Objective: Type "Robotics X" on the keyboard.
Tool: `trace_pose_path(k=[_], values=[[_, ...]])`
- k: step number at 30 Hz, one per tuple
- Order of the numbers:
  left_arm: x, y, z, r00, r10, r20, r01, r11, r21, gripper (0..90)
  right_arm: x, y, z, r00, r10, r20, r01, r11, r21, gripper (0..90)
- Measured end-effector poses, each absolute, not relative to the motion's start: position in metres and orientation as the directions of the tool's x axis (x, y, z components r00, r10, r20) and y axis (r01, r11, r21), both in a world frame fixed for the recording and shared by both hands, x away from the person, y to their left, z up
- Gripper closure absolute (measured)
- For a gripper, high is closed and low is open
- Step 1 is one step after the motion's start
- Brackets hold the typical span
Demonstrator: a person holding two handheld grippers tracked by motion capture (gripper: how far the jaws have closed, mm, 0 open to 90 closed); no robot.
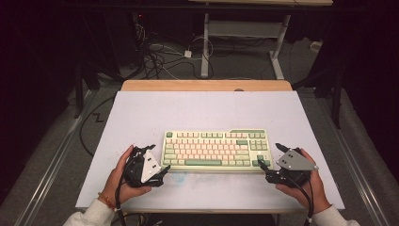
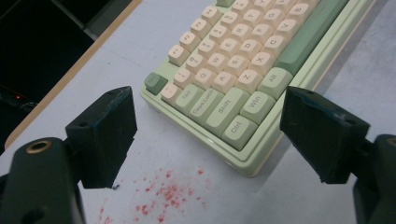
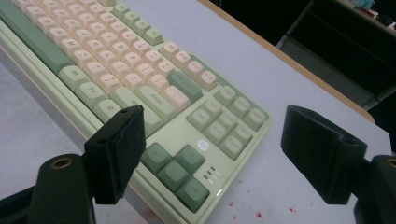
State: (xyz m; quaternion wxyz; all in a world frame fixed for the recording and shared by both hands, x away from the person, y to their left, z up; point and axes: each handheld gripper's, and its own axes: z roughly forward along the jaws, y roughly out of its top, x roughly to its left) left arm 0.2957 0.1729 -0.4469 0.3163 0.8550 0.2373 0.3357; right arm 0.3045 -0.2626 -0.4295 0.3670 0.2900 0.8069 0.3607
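Two grippers flank a keyboard (image 1: 217, 149) that lies flat near the front edge of the table (image 1: 141, 113). Nearest the person, the left gripper (image 1: 165, 168) sits at the keyboard's left front corner with its jaws wide apart; in the left gripper view that corner, around the Ctrl key (image 2: 239, 129), lies between the two black pads without touching either. The right gripper (image 1: 261, 165) sits at the right front corner, jaws likewise wide apart — its view shows the arrow keys (image 3: 175, 170) in the gap, one pad over the front edge. Red specks (image 2: 161, 198) mark the table just in front. Beyond the keyboard the white surface is bare up to the wooden edge strip (image 1: 207, 85). Judged progress: both grippers positioned at the corners, nothing gripped — closing and any lift or shift remain.
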Motion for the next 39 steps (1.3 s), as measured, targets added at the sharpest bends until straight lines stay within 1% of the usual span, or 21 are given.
trace_pose_path(k=[16, 32, 39], values=[[0.291, 0.192, -0.456, 0.661, 0.635, 0.399, 0.232, -0.678, 0.697, 17.2, 0.299, -0.284, -0.435, -0.529, 0.762, -0.374, 0.232, 0.554, 0.8, 22.1], [0.29, 0.21, -0.472, 0.662, 0.658, 0.36, 0.297, -0.671, 0.679, 17.2, 0.291, -0.315, -0.453, -0.487, 0.805, -0.339, 0.297, 0.517, 0.803, 21.8], [0.289, 0.21, -0.474, 0.663, 0.659, 0.354, 0.305, -0.67, 0.677, 17.2, 0.289, -0.319, -0.457, -0.478, 0.818, -0.321, 0.314, 0.5, 0.807, 21.8]])
